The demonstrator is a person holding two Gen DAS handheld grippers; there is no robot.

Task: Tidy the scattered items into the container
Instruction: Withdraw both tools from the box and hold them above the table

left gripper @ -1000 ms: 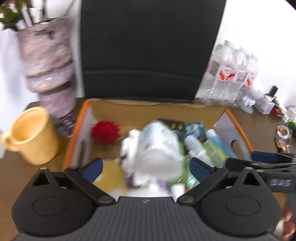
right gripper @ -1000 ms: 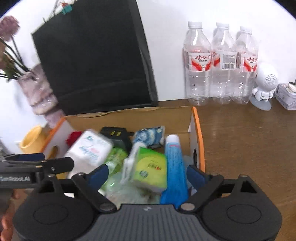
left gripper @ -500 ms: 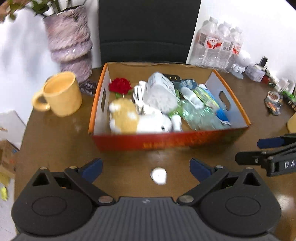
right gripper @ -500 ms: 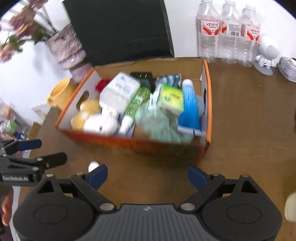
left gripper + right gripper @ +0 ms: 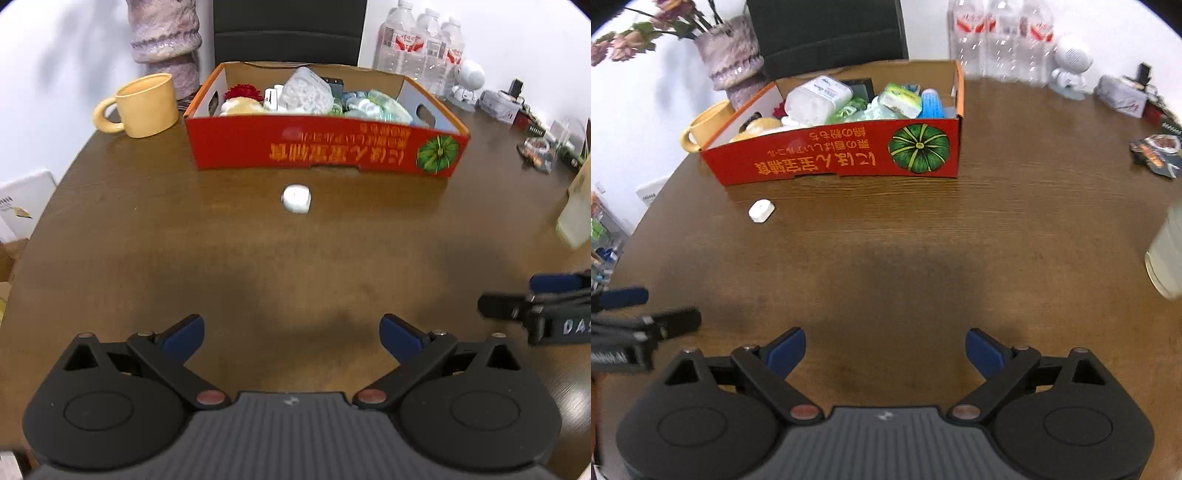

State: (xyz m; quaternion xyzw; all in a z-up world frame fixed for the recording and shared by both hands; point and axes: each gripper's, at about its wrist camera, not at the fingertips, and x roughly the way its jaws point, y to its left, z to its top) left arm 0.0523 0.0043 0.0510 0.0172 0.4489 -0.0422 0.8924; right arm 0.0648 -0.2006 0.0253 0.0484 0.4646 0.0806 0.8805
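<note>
Claws, left (image 5: pixel 291 334) and right (image 5: pixel 885 349), both gape empty; approach the small white case (image 5: pixel 296 198) from above, before the box (image 5: pixel 325 147).

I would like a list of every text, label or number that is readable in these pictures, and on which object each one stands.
"DAS", cut off at the frame edge: on the right gripper, seen from the left wrist.
Orange East Asian characters, upside down, beside a green pumpkin picture: on the red box; I cannot read them reliably.
Red labels on the water bottles: too blurred.
Blue print on the white tub: too small.
Side of the left gripper: lettering blurred.
</note>
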